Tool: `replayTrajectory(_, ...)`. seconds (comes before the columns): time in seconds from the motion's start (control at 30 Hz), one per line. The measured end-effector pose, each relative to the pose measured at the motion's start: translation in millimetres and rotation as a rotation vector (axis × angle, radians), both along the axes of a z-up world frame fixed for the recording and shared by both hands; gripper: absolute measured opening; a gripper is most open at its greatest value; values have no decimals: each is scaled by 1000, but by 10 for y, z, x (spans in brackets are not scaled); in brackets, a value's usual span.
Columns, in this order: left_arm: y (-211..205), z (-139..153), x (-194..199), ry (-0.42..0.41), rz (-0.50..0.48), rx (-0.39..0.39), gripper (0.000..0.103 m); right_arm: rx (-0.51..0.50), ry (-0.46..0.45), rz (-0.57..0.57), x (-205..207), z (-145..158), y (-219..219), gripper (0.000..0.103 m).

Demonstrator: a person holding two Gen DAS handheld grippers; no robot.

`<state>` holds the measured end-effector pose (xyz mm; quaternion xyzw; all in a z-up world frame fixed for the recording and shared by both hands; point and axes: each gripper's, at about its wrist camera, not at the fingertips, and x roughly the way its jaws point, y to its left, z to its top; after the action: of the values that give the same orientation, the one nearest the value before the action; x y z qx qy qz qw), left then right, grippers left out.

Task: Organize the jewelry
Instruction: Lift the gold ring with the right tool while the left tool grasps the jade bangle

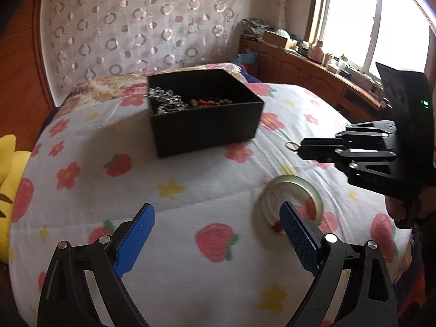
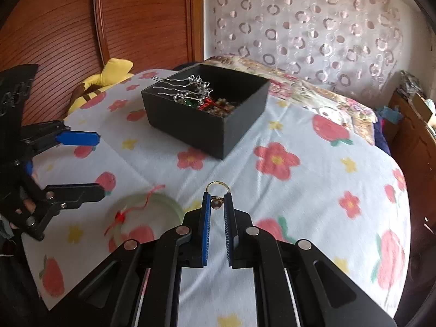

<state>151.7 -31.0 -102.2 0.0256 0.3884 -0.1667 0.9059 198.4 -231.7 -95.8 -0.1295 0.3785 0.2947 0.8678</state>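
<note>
A black open box (image 1: 207, 114) (image 2: 207, 109) sits on the flowered bedspread with silver hairpins (image 2: 188, 84) and bead strings inside. My right gripper (image 2: 217, 199) (image 1: 299, 148) is shut on a small gold ring (image 2: 216, 188) (image 1: 290, 145), held above the bedspread to the right of the box. A pale green bangle (image 1: 291, 199) (image 2: 152, 212) with a red cord lies on the bedspread. My left gripper (image 1: 218, 215) (image 2: 99, 163) stands open low over the bedspread, its right pad at the bangle's near edge.
A yellow plush toy (image 1: 8, 169) (image 2: 109, 76) lies at the bed's left edge by the wooden headboard (image 2: 81, 27). A wooden cabinet (image 1: 313, 73) cluttered with small items runs under the window. A patterned pillow (image 2: 299, 81) lies behind the box.
</note>
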Motion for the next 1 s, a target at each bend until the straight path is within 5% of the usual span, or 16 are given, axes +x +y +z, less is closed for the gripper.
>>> replayTrajectory(0.2, -207, -9, 0, 4, -53, 11, 85, 20, -3, -19, -212, -17, -250, 11)
replayTrajectory(0.47, -490, -124, 126, 64, -116, 60, 38, 32, 1, -50, -271, -45, -426, 11)
replayTrajectory(0.7, -605, -130, 185, 47, -127, 118, 23, 36, -14, -38, -323, 0, -383, 11)
replayTrajectory(0.77, -628, -131, 197, 40, -143, 123, 11, 34, -21, -32, -341, 16, -364, 11)
replayTrajectory(1.0, -569, -121, 153, 36, -157, 111, 7, 41, -25, -22, -366, 36, -356, 11)
